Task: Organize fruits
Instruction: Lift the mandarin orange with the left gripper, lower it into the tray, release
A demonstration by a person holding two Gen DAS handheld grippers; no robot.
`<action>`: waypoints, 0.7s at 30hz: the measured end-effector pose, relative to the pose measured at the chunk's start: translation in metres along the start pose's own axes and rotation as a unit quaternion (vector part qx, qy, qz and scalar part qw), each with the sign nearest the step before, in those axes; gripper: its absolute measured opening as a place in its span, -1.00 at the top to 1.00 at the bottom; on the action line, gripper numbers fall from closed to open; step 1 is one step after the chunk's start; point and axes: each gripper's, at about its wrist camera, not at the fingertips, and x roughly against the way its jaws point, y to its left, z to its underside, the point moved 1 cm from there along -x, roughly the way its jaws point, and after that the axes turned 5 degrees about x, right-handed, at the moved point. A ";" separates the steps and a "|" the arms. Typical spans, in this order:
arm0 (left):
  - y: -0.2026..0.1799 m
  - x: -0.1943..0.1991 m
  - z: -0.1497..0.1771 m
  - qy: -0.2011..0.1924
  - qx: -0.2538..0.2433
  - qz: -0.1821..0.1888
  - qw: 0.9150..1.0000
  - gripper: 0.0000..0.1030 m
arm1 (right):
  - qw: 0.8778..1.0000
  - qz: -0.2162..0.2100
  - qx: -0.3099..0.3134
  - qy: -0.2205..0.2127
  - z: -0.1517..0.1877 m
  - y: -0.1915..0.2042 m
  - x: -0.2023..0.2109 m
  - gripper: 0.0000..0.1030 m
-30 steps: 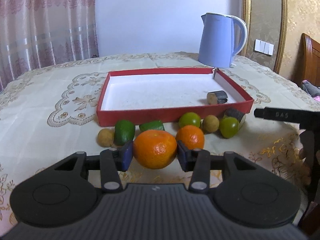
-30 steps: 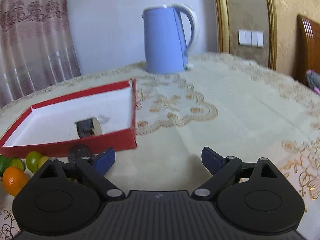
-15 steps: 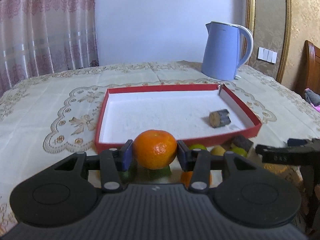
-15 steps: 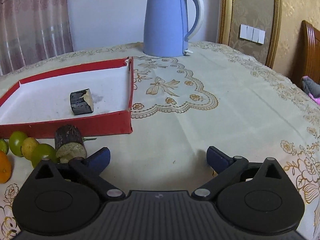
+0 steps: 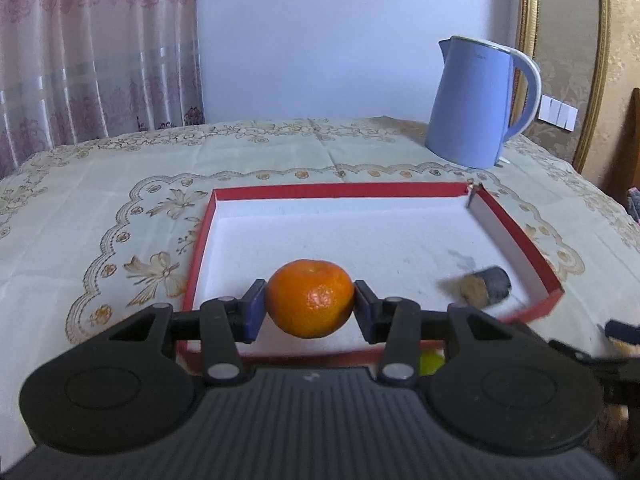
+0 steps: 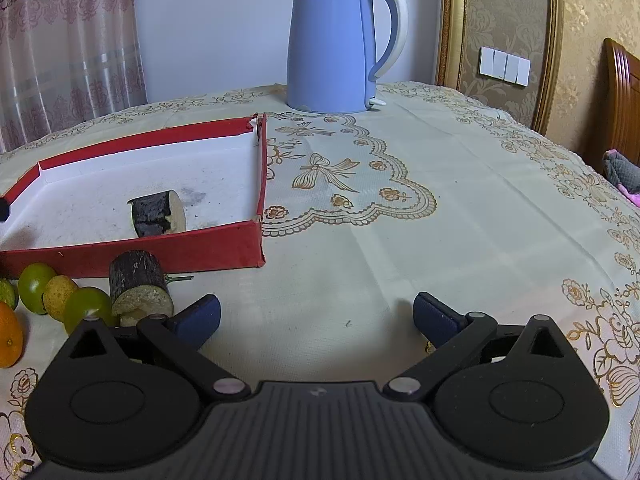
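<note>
My left gripper (image 5: 309, 307) is shut on an orange mandarin (image 5: 310, 298) and holds it over the near edge of the red tray (image 5: 336, 190), which has a white floor. A dark cut piece (image 5: 485, 290) lies in the tray's right near corner; it also shows in the right wrist view (image 6: 157, 213). My right gripper (image 6: 316, 317) is open and empty, low over the tablecloth to the right of the tray (image 6: 132, 258). In front of the tray lie a second dark cut piece (image 6: 138, 280), green fruits (image 6: 86, 306), a yellowish fruit (image 6: 58, 295) and another orange (image 6: 9, 338).
A blue electric kettle (image 5: 478, 104) stands behind the tray's far right corner; it also shows in the right wrist view (image 6: 334, 42). The round table has an embroidered cloth (image 6: 440, 216). A wooden chair (image 6: 622, 92) stands at the right. Curtains (image 5: 96, 48) hang at the back left.
My left gripper has lifted the mandarin from the row of fruit and carried it forward over the tray's near edge. My right gripper has risen a little and stayed open.
</note>
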 end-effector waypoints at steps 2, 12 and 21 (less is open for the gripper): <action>-0.002 -0.008 -0.007 0.002 -0.001 -0.008 1.000 0.19 | 1.000 0.000 0.000 0.000 0.000 0.000 0.000 -1.00; -0.015 -0.065 -0.028 0.024 -0.026 -0.048 0.998 0.18 | 1.000 0.000 0.000 0.000 0.000 0.000 -0.001 -1.00; -0.014 -0.099 -0.026 0.057 -0.025 -0.056 0.996 0.17 | 1.000 0.000 -0.001 0.000 0.000 0.000 -0.001 -1.00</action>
